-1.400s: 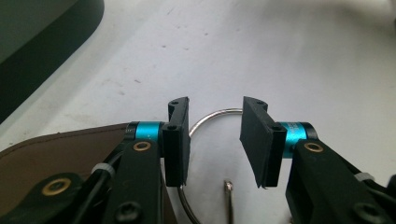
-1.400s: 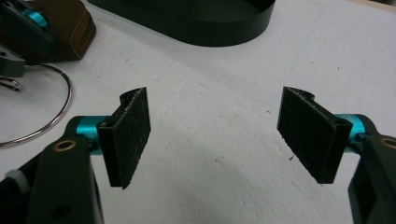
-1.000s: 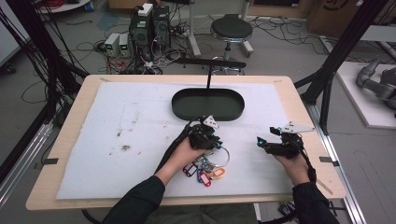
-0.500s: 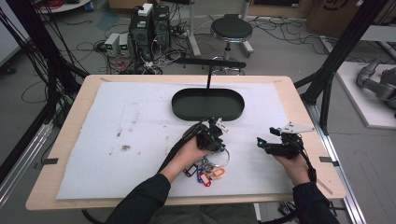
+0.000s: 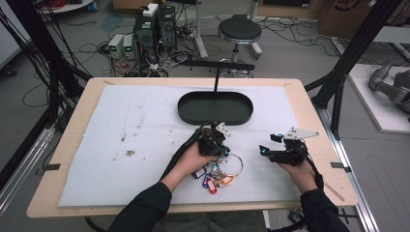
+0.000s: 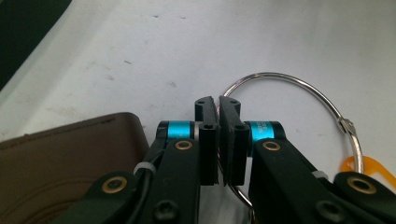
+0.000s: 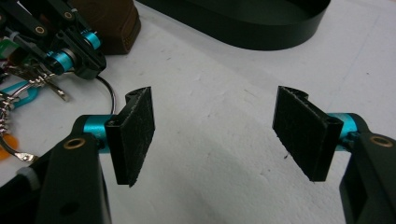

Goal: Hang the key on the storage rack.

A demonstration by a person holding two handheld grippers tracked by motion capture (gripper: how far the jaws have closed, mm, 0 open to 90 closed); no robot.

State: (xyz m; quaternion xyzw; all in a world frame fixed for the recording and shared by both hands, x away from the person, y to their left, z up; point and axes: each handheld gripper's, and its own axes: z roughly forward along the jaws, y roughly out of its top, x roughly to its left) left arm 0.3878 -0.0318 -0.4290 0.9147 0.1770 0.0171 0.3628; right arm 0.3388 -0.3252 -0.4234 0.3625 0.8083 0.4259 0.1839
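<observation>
A large metal key ring (image 5: 235, 163) lies on the white mat with several coloured key tags (image 5: 213, 182) bunched at its near side. My left gripper (image 5: 216, 141) sits at the ring's left edge. In the left gripper view its jaws are shut, and the ring's wire (image 6: 299, 80) runs in between them and out below. An orange tag (image 6: 369, 165) peeks in at the right. My right gripper (image 5: 269, 149) hovers to the right of the ring, apart from it. It (image 7: 219, 133) is open, with bare mat between its pads (image 7: 135, 133).
A black oval tray (image 5: 215, 119) with an upright post stands just beyond the grippers; its wall (image 7: 261, 28) is near in the right gripper view. A brown leather piece (image 6: 65, 158) lies beside the left gripper. The white mat (image 5: 121, 145) has a few dirty marks.
The left gripper has shifted very slightly over the ring's edge. The right gripper has held still and stayed open.
</observation>
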